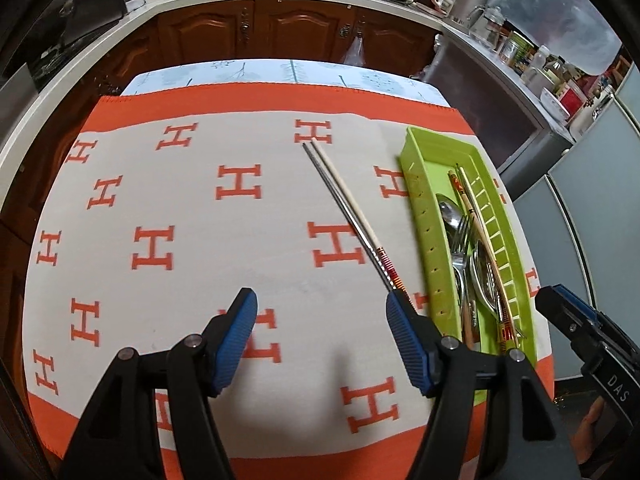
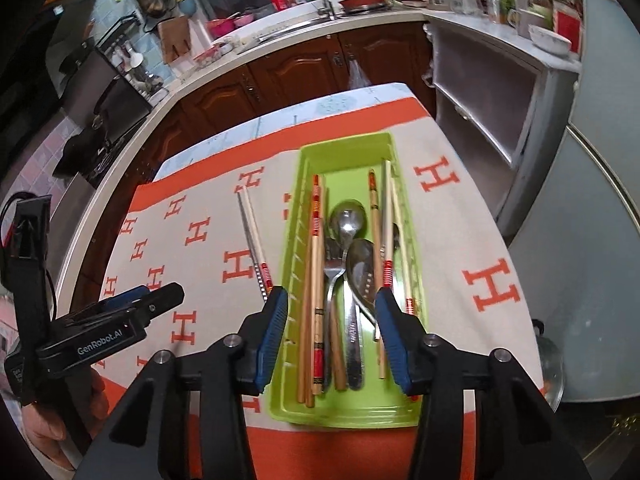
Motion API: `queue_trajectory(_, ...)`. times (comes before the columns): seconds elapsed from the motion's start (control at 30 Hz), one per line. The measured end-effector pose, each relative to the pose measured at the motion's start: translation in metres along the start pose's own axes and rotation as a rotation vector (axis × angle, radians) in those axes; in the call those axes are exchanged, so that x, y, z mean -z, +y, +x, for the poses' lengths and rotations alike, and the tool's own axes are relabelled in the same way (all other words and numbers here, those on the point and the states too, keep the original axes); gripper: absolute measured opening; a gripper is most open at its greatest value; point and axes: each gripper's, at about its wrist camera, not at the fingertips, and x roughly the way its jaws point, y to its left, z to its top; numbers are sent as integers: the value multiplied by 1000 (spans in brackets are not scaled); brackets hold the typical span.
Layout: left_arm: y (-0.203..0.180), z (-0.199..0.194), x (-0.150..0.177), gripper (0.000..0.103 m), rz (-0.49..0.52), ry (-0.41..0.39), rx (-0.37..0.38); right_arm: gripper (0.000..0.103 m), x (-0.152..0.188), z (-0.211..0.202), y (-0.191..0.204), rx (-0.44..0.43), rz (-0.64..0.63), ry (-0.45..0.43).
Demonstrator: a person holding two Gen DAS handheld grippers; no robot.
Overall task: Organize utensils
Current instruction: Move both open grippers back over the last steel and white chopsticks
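Note:
A green utensil tray (image 1: 420,200) (image 2: 296,240) sits on the right side of the orange-and-white H-pattern cloth (image 1: 200,220). It holds spoons (image 2: 352,220), a fork (image 2: 332,272) and several chopsticks (image 2: 316,240). Two loose chopsticks, one metal and one wooden (image 1: 344,208) (image 2: 252,236), lie on the cloth just left of the tray. My left gripper (image 1: 320,312) is open and empty above the cloth, its right finger near the loose chopsticks' ends. My right gripper (image 2: 332,320) is open and empty over the tray's near half.
The table's far edge faces brown kitchen cabinets (image 1: 280,32) under a counter with a sink (image 2: 320,8). A steel cabinet (image 2: 500,92) and grey fridge doors (image 1: 592,200) stand to the right. The left gripper also shows at the left of the right wrist view (image 2: 120,312).

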Motion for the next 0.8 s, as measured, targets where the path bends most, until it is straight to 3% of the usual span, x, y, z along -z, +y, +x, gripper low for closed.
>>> queue_trajectory(0.43, 22, -12, -7, 65, -28, -26, 12, 47, -12, 8, 55, -52, -129, 64)
queue_trajectory(0.8, 37, 6, -37, 65, -45, 20, 41, 44, -61, 44, 95, -109, -194, 150)
